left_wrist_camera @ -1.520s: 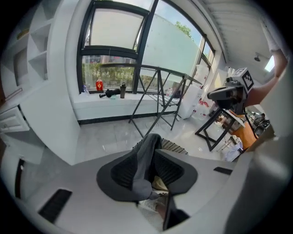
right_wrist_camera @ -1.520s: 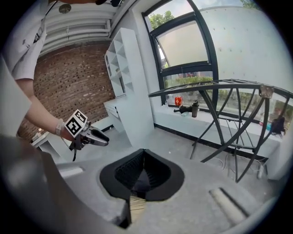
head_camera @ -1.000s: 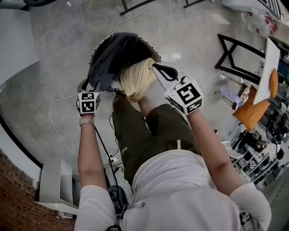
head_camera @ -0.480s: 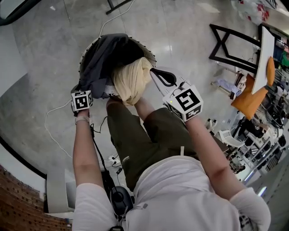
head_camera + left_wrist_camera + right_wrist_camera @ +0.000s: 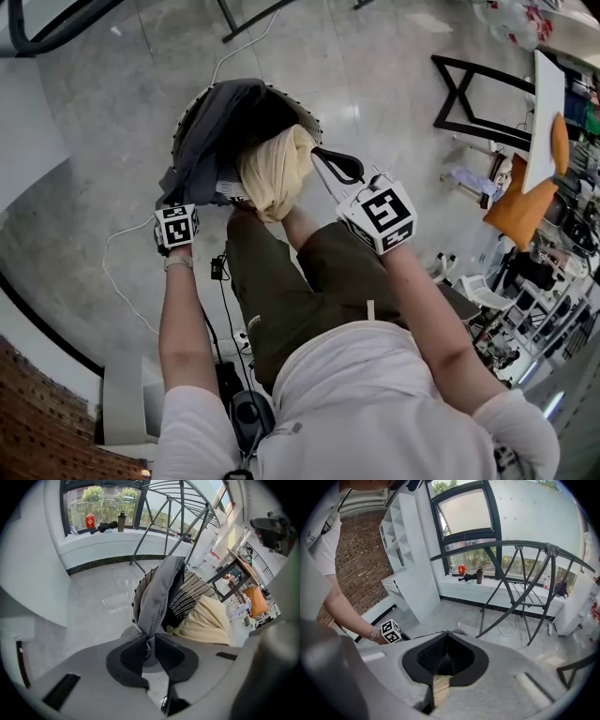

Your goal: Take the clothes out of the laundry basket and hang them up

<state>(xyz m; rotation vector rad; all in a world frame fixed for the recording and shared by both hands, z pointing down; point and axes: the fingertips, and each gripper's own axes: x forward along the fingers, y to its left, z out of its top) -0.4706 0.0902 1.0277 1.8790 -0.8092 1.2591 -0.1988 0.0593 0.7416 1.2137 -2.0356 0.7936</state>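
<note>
Since the earlier frame my left gripper has dropped to the near-left rim of the basket, and its fingers have just been closing. They now pinch a seamed edge of the grey garment where it spills over that rim. I read that as the grab being made, so the lift out of the basket is the next step, and the hanging is not yet begun.

My right gripper sits at the basket's near-right side. Its fingers are clenched, with a strip of the cream garment caught between them.

The grey garment is dark, soft and thick-looking. It lies draped across the basket's left half, with a fold trailing outside the wall. The cream garment is bunched into a hanging lump over the near rim, beside the grey one and touching it. Both look limp and likely to drag on each other when pulled. A dark metal rack stands on the floor beyond the basket.
</note>
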